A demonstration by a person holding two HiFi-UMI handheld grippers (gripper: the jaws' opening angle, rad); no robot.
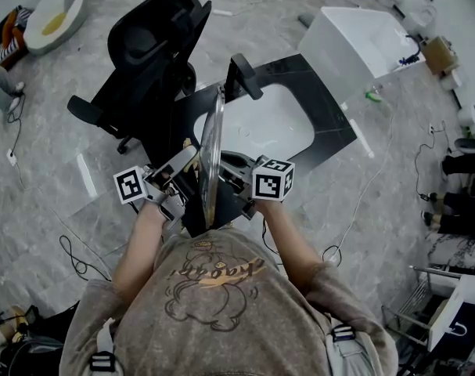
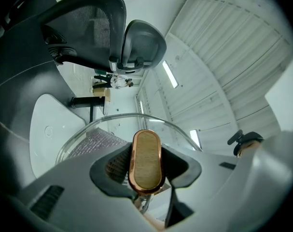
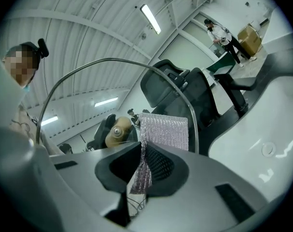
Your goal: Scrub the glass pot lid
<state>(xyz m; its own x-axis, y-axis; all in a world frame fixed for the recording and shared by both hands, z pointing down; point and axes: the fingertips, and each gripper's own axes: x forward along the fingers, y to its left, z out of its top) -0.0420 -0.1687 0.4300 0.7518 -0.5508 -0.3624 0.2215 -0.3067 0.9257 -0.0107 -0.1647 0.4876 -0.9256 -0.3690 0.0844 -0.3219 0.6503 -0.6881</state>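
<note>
The glass pot lid (image 1: 212, 143) stands on edge above the sink, between my two grippers. My left gripper (image 1: 188, 175) is shut on the lid's knob (image 2: 146, 159), a wooden oval with a copper rim, and the glass dome (image 2: 136, 122) rises beyond it. My right gripper (image 1: 228, 177) is shut on a silvery scrub pad (image 3: 163, 132), which lies against the lid's other face. In the right gripper view the metal rim (image 3: 88, 69) arcs overhead and the knob (image 3: 118, 131) shows through the glass. The scrub pad (image 2: 95, 141) is seen through the glass from the left gripper.
A white sink basin (image 1: 264, 124) is set in a black counter (image 1: 331, 128) below the lid. A black office chair (image 1: 143, 61) stands at the left and a white box (image 1: 354, 41) at the back right. Cables run over the floor.
</note>
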